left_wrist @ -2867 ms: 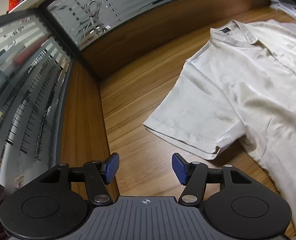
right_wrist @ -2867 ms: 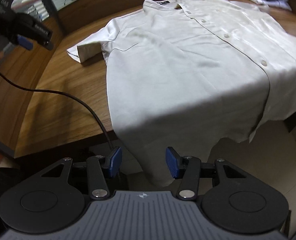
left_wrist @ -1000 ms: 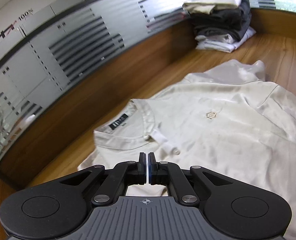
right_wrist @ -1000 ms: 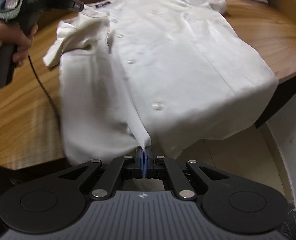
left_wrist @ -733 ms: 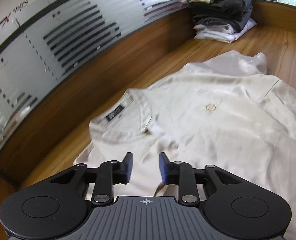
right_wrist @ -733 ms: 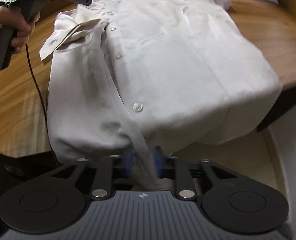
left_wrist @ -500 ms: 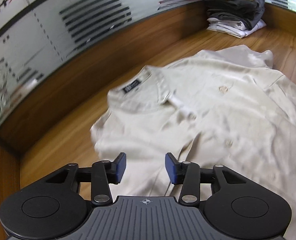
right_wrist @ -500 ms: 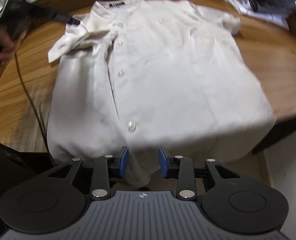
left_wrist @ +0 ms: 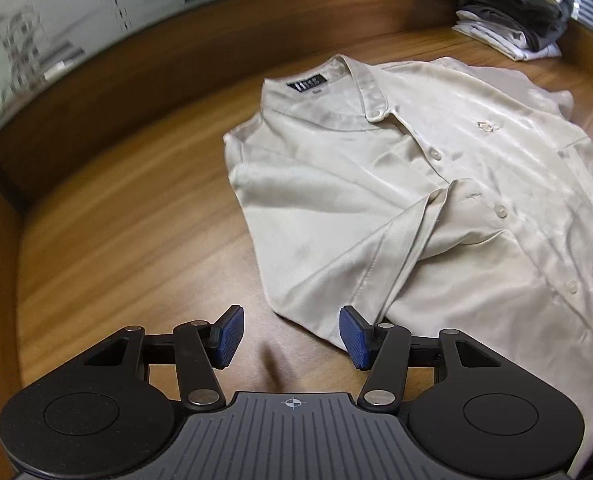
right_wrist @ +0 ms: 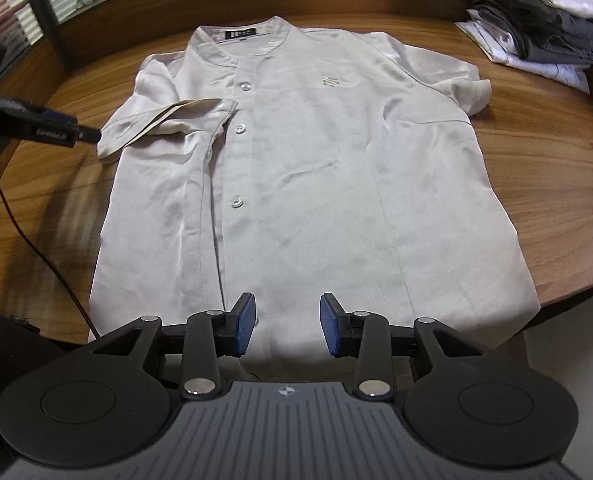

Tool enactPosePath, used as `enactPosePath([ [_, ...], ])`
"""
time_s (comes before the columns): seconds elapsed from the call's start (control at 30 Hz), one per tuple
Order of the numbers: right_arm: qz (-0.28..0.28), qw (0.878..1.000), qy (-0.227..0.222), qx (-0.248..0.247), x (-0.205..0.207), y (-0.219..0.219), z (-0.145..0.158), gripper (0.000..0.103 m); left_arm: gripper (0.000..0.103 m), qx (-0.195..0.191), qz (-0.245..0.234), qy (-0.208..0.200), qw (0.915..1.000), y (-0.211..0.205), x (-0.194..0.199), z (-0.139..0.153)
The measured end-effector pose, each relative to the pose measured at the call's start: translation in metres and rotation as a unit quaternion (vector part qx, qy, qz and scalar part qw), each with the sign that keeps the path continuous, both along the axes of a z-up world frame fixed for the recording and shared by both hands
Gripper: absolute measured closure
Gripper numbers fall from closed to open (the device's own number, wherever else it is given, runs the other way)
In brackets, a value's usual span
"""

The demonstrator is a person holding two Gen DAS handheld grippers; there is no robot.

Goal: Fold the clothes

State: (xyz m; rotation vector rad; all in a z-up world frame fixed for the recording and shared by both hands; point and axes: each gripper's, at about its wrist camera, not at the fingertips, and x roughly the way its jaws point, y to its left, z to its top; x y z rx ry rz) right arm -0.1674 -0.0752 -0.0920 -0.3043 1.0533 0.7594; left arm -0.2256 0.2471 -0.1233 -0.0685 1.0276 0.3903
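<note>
On table (right_wrist: 544,184), shirt (right_wrist: 316,168) half-folded — my left claw (left_wrist: 292,336) opening, right claw (right_wrist: 286,324) parted, both empty; hem overhangs edge, folded sleeve (right_wrist: 164,118) may slip.

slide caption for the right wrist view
Right gripper, jaws apart, above the hem of a cream shirt on a wooden table; one sleeve folded in.
</note>
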Motion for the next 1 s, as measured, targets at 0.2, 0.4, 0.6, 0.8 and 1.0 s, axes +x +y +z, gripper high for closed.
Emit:
enactPosePath([
  [0.2,-0.029,1.0,0.0,-0.002,0.0,-0.003,0.0,0.062,0.05,-0.033,0.015,0.008,0.9993,0.012,0.012,-0.015],
  [0.4,-0.053,0.999,-0.002,-0.007,0.0,-0.013,-0.001,0.06,0.1,-0.061,0.011,-0.013,0.998,0.017,0.018,-0.018],
  [0.6,-0.076,0.997,-0.001,-0.012,-0.002,-0.023,-0.004,0.06,0.1,-0.037,0.001,-0.081,0.996,0.021,0.036,0.016],
  [0.8,-0.087,0.996,0.002,-0.012,-0.007,-0.026,-0.005,0.06,0.1,-0.015,-0.035,-0.118,0.9923,0.019,0.082,0.044],
  [1.0,-0.104,0.994,0.003,-0.016,-0.011,-0.031,-0.006,0.06,0.1,0.002,-0.068,-0.116,0.9909,0.002,0.129,0.039],
])
